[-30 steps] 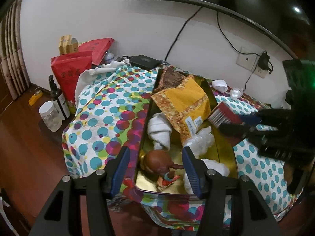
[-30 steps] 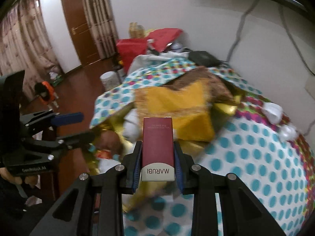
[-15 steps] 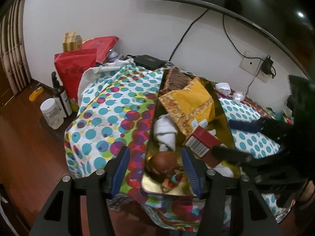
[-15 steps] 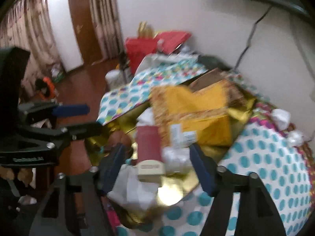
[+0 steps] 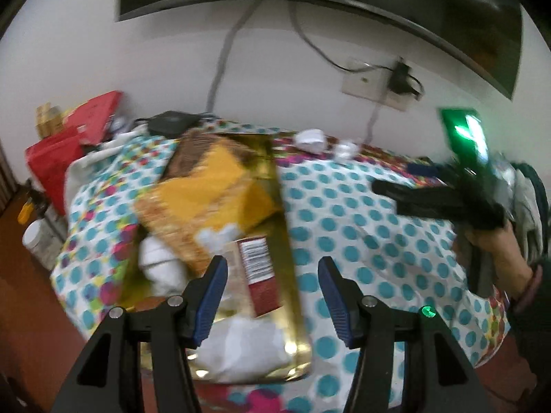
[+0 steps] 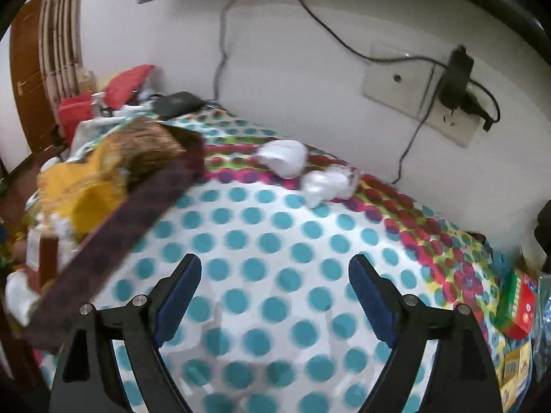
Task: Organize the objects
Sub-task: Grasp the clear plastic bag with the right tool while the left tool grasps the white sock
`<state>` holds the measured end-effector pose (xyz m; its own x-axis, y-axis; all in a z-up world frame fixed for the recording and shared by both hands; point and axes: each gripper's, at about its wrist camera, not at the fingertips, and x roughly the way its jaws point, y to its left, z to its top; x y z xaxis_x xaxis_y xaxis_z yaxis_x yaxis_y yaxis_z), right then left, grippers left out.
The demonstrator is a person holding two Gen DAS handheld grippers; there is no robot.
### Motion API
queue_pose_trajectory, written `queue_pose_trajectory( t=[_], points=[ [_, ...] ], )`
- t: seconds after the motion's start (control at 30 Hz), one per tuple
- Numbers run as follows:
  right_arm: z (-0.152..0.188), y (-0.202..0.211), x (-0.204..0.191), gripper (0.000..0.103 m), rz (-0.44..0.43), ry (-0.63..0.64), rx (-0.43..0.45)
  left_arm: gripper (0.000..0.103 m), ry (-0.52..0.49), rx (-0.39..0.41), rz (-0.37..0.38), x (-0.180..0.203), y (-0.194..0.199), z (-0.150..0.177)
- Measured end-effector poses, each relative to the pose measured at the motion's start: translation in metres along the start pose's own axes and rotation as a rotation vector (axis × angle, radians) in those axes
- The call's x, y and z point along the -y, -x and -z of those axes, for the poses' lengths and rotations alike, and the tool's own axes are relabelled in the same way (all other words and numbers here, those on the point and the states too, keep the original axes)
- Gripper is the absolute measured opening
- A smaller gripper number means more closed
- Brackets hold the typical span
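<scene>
A dark red box (image 5: 260,275) with a barcode label lies loose in the gold tray (image 5: 292,296), beside a yellow cloth pouch (image 5: 213,189) and white wads (image 5: 241,347). My left gripper (image 5: 272,272) hovers open above the tray's near end, with the box below its gap and untouched. My right gripper (image 6: 275,268) hangs over bare dotted cloth to the right of the tray, its jaws opening with nothing between them. In the left wrist view the right gripper (image 5: 396,177) shows at the far right, held by a hand (image 5: 496,241). The tray's dark outer wall (image 6: 137,213) runs along the left.
Two crumpled white wads (image 6: 282,158) (image 6: 327,182) lie on the dotted cloth (image 6: 275,220) near the wall. A red and green box (image 6: 520,303) sits at the right edge. A black device (image 5: 172,124), red bags (image 5: 55,158) and a wall socket with plug (image 6: 454,79) lie behind.
The right gripper opened, left the red box in the tray and swung right over the cloth. The left gripper shifted right along the tray.
</scene>
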<state>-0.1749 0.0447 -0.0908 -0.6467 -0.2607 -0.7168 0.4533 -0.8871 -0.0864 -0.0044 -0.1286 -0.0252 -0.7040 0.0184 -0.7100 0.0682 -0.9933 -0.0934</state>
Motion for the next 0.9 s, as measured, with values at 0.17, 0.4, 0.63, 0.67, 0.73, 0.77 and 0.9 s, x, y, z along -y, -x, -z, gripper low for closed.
queue_pose_trajectory(
  t=[0.17, 0.4, 0.63, 0.67, 0.73, 0.77, 0.9],
  points=[
    [-0.021, -0.042, 0.029, 0.086, -0.012, -0.071, -0.019, 0.056, -0.056, -0.029, 0.057, 0.041, -0.024, -0.008],
    [-0.05, -0.11, 0.053, 0.086, 0.047, -0.119, -0.06, 0.056, -0.107, -0.074, 0.081, 0.072, -0.059, -0.014],
    [-0.068, -0.146, 0.057, 0.082, 0.078, -0.114, -0.067, 0.056, -0.115, -0.082, 0.075, 0.085, -0.091, -0.024],
    [-0.069, -0.149, 0.057, 0.081, 0.077, -0.112, -0.068, 0.056, -0.111, -0.081, 0.076, 0.086, -0.094, -0.026],
    [-0.07, -0.156, 0.056, 0.07, 0.061, -0.109, -0.083, 0.056, -0.107, -0.082, 0.075, 0.086, -0.1, -0.028],
    [-0.07, -0.159, 0.056, 0.066, 0.054, -0.107, -0.096, 0.056, -0.105, -0.083, 0.071, 0.086, -0.103, -0.028],
    [-0.067, -0.156, 0.058, 0.047, 0.016, -0.097, -0.095, 0.056, -0.084, -0.104, 0.053, 0.087, -0.119, -0.033]
  ],
)
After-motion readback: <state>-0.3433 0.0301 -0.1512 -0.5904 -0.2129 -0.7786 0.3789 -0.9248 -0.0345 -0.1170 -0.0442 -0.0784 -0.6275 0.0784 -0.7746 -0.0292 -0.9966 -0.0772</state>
